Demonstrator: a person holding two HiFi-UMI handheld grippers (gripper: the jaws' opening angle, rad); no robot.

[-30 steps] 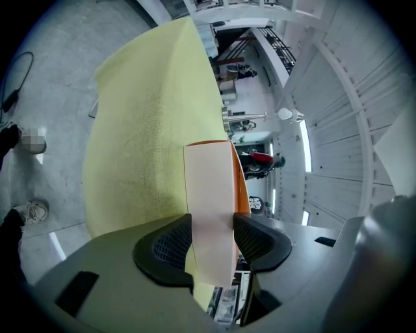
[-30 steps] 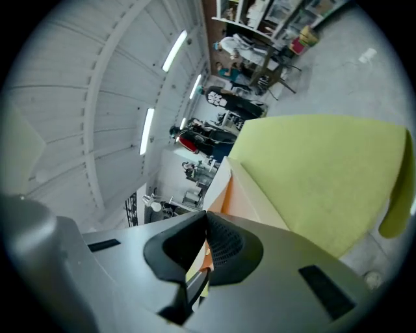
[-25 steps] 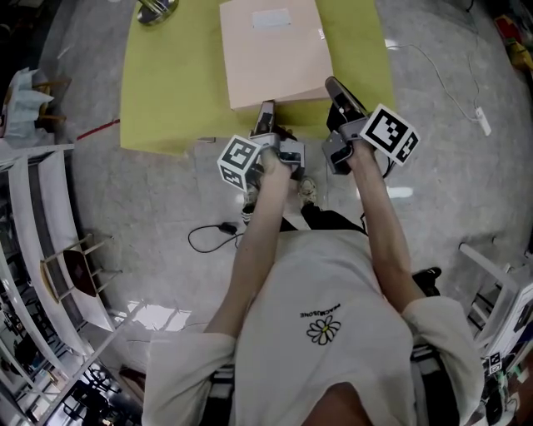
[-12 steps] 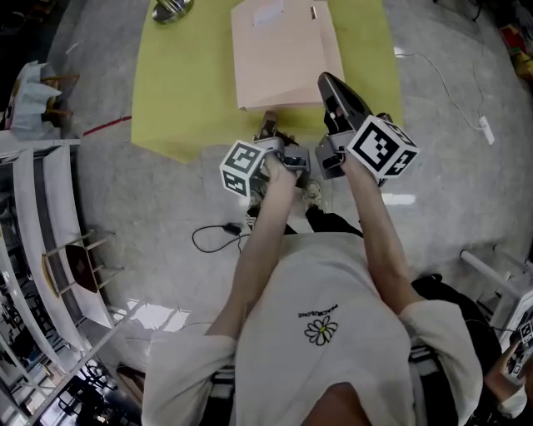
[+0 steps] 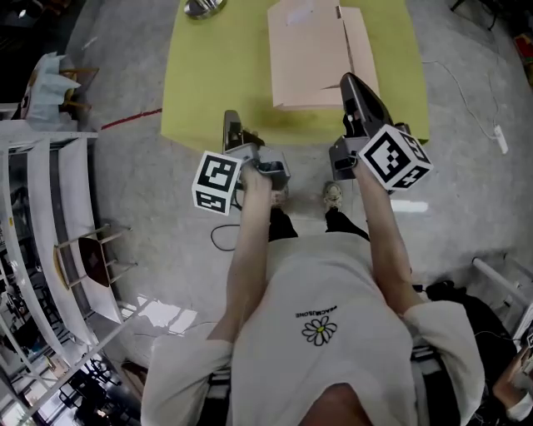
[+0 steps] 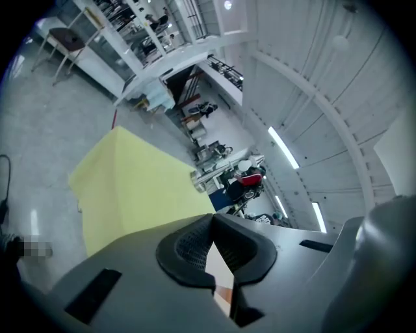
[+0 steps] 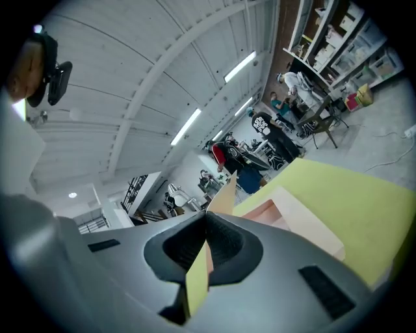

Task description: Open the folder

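Observation:
The pale pink folder [image 5: 312, 54] lies on the yellow mat [image 5: 216, 75]. My right gripper [image 5: 350, 83] is at the folder's near right corner, shut on the edge of the cover. In the right gripper view the thin cover [image 7: 198, 273] runs between the pads of my right gripper [image 7: 207, 221] and rises off the folder [image 7: 296, 218]. My left gripper [image 5: 231, 123] hangs over the mat's near edge, left of the folder and apart from it. Its jaws have just been closing, and in the left gripper view my left gripper [image 6: 213, 224] is shut with nothing between the pads.
A metal bowl [image 5: 204, 7] sits at the mat's far edge. White shelving [image 5: 50, 208] stands on the left. A dark cable [image 5: 221, 237] lies on the floor by the person's feet, and a white cable [image 5: 466, 91] runs on the right.
The left gripper has swung left, away from the folder's near edge, and its jaws have closed empty. The right gripper has risen with the cover's edge.

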